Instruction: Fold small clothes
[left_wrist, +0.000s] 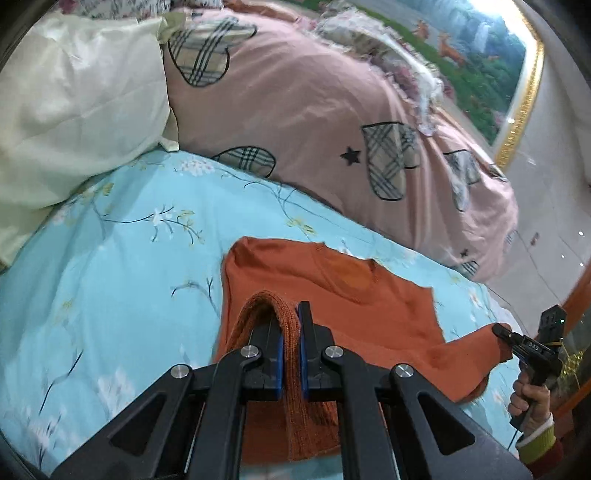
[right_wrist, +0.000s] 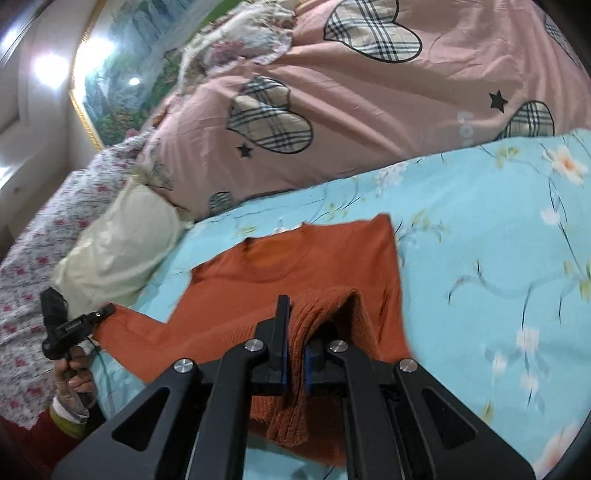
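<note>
An orange knit sweater (left_wrist: 332, 288) lies on the blue floral bed sheet (left_wrist: 122, 266), neck end away from me. My left gripper (left_wrist: 290, 314) is shut on a ribbed edge of the sweater, lifted into a fold. My right gripper (right_wrist: 295, 314) is shut on the other ribbed edge of the sweater (right_wrist: 295, 258), also raised. Each gripper shows in the other's view, pinching a sweater corner: the right one (left_wrist: 498, 328) at the far right, the left one (right_wrist: 109, 308) at the far left.
A pink duvet with plaid hearts (left_wrist: 314, 110) is heaped behind the sweater. A cream pillow (left_wrist: 74, 110) lies at the left. A flowered blanket (right_wrist: 37, 229) and a gold-framed picture (left_wrist: 480, 55) are at the bed's far side.
</note>
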